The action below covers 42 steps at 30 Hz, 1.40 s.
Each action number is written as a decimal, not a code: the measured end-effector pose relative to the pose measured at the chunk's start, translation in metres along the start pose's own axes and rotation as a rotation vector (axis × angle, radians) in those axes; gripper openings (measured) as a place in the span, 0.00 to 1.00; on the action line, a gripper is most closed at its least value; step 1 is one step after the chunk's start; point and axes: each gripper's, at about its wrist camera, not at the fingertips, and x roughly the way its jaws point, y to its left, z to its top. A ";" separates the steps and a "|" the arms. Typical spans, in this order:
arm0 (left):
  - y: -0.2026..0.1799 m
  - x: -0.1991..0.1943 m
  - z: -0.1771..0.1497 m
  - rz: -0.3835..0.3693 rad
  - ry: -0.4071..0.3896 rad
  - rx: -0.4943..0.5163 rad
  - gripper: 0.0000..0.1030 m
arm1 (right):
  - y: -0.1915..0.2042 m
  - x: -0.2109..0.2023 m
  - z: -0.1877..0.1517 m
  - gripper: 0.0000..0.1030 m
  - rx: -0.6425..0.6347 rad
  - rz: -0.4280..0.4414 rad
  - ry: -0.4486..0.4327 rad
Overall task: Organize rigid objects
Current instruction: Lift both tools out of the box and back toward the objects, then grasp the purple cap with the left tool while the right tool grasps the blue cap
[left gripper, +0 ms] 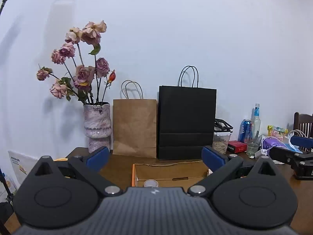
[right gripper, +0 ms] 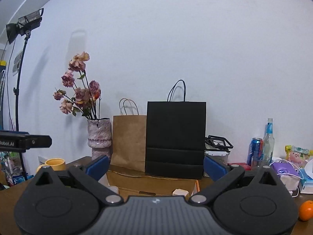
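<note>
Two hand-held grippers, left and right, both spread wide, holding nothing | cardboard box on tabletop just ahead, between fingers | black bag beyond box

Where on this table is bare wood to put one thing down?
Bare table lies in front of the yellow mug. Another patch is near the orange. It is crowded around the can, bottle and purple pack.
</note>
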 end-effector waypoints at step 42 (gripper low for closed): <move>-0.006 -0.097 -0.168 0.022 0.289 0.067 0.99 | 0.053 -0.162 -0.164 0.99 0.057 -0.146 0.262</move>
